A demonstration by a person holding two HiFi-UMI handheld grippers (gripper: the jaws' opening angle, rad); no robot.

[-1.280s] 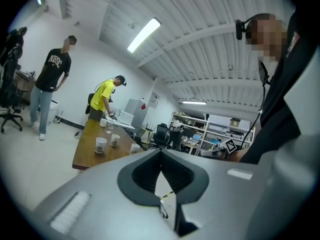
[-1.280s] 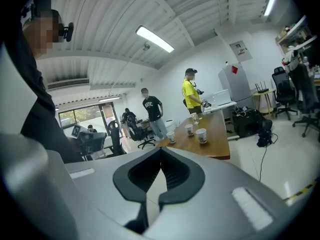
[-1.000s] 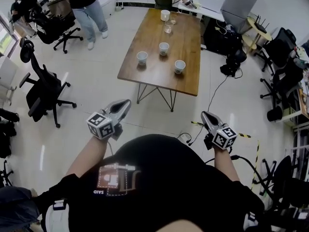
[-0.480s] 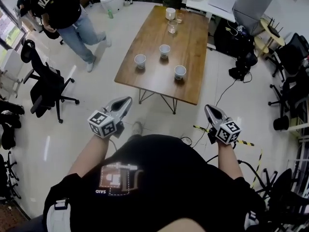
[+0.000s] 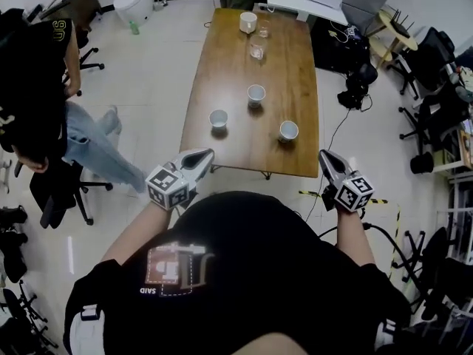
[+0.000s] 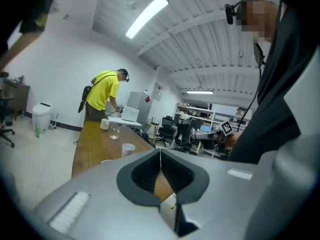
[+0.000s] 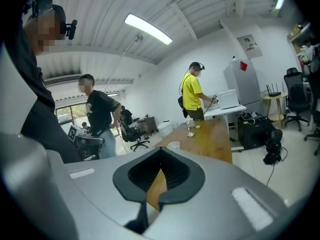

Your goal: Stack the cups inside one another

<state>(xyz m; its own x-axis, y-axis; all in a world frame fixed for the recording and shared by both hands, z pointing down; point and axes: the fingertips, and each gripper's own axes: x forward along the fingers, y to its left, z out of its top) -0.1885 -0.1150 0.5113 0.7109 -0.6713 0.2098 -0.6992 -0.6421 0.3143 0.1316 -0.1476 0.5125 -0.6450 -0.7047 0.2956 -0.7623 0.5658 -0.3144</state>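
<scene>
Wooden table ahead, left gripper and right gripper, fingers together, empty

table: wooden, long | glass: far end | office chair: left floor | person in jeans: beside chair

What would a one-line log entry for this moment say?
stage: before first pick | left gripper: shut, empty | right gripper: shut, empty | three white cups: separate on wooden table, unstacked
</scene>
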